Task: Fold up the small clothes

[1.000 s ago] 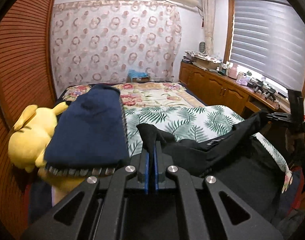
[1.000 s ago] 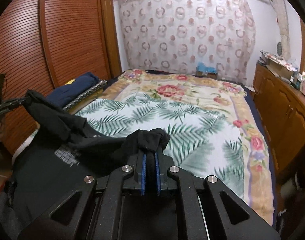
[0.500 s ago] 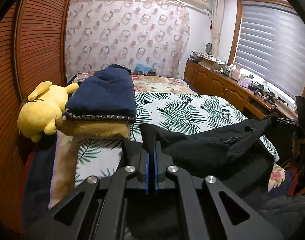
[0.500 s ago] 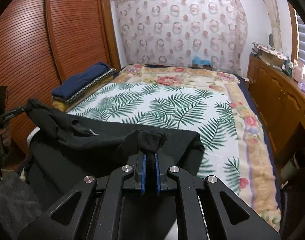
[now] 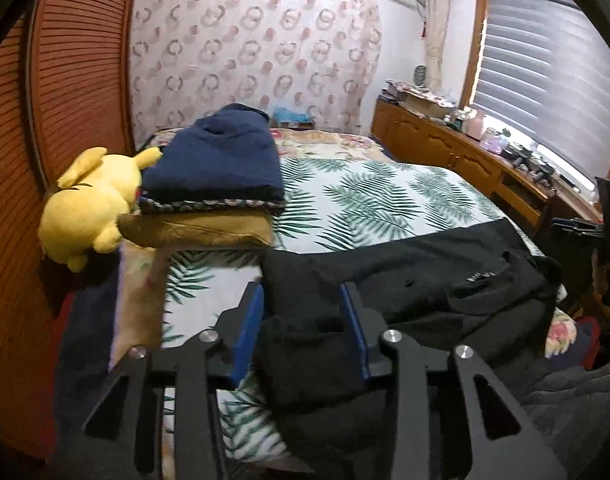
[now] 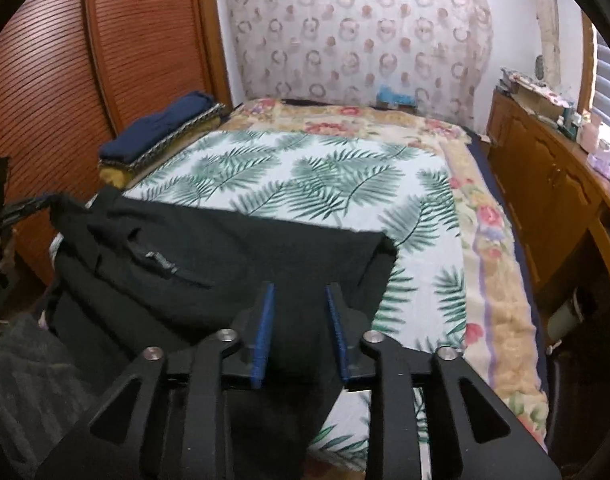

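Note:
A black garment (image 5: 417, 280) lies spread across the near end of the bed; it also shows in the right wrist view (image 6: 225, 256). My left gripper (image 5: 303, 312) is open, its blue-padded jaws apart around the garment's left corner. My right gripper (image 6: 299, 316) is open too, with the garment's right corner lying loose between its jaws. The far edge of the garment lies flat on the palm-leaf sheet (image 6: 305, 176). The garment's near part hangs over the bed's edge below both grippers.
A folded navy garment (image 5: 221, 164) on a tan cushion and a yellow plush toy (image 5: 85, 208) sit at the bed's left side. A red-brown slatted wardrobe (image 6: 57, 80) is on the left, wooden cabinets (image 6: 545, 184) on the right. A dark grey garment (image 5: 577, 400) lies below.
Both grippers lowered the black garment onto the bed and opened, letting go of its corners. The garment went from stretched in the air to lying flat.

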